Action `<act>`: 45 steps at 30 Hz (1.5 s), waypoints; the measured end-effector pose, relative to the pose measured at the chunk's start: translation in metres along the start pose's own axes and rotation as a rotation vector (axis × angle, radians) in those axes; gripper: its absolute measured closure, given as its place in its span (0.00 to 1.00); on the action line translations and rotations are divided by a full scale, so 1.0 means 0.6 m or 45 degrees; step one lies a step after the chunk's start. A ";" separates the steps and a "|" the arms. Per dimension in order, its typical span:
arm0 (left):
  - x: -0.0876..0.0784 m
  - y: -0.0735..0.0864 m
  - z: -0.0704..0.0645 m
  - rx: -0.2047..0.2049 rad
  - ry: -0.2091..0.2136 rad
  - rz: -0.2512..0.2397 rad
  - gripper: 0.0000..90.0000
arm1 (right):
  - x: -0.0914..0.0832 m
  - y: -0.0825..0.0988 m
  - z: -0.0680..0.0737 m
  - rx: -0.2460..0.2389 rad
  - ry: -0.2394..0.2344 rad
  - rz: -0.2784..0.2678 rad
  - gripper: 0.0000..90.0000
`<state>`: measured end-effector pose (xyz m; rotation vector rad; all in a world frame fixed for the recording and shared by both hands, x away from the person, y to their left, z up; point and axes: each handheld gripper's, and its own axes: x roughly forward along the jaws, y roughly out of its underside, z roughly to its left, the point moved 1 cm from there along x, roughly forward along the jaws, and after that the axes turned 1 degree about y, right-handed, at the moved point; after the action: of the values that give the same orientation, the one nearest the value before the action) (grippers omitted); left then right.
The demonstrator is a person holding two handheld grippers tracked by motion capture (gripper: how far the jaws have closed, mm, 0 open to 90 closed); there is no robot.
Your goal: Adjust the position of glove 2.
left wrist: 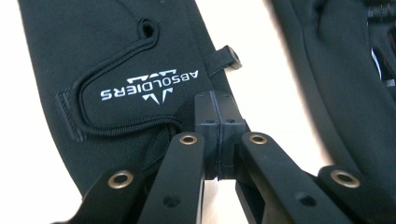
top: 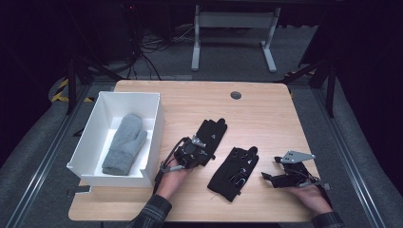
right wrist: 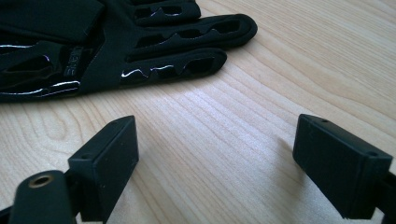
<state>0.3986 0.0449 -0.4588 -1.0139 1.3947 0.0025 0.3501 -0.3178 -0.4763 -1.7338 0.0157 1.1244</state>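
My left gripper (left wrist: 218, 116), jaws pressed together, over black glove (left wrist: 116, 70) marked "ABSOLDIERS" (upside down); right gripper (right wrist: 215, 163) wide, empty.

surface: wooden table (top: 266, 107) | on it: white box (top: 153, 124), two black gloves (top: 212, 130) (top: 234, 172), seemingly flat

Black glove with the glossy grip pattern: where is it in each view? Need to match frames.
High view: patterned glove lies low and centre on the table.
Left gripper view: dark fabric along the right edge, probably this same glove.
Right gripper view: upper left, fingers pointing right.
Shared landmark: the light wood tabletop under it.
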 end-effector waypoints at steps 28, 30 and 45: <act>0.043 -0.084 0.055 -0.101 -0.178 -0.074 0.52 | 0.000 0.000 0.000 0.000 0.000 0.001 0.16; 0.047 -0.083 0.056 -0.105 -0.182 -0.072 0.53 | 0.000 0.000 0.000 0.000 0.000 0.001 0.16; 0.044 -0.077 0.052 -0.045 -0.204 -0.084 0.90 | 0.000 0.000 -0.001 0.001 0.003 0.000 0.16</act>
<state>0.4554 0.0211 -0.4578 -1.0652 1.2185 0.0583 0.3505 -0.3178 -0.4763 -1.7340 0.0176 1.1223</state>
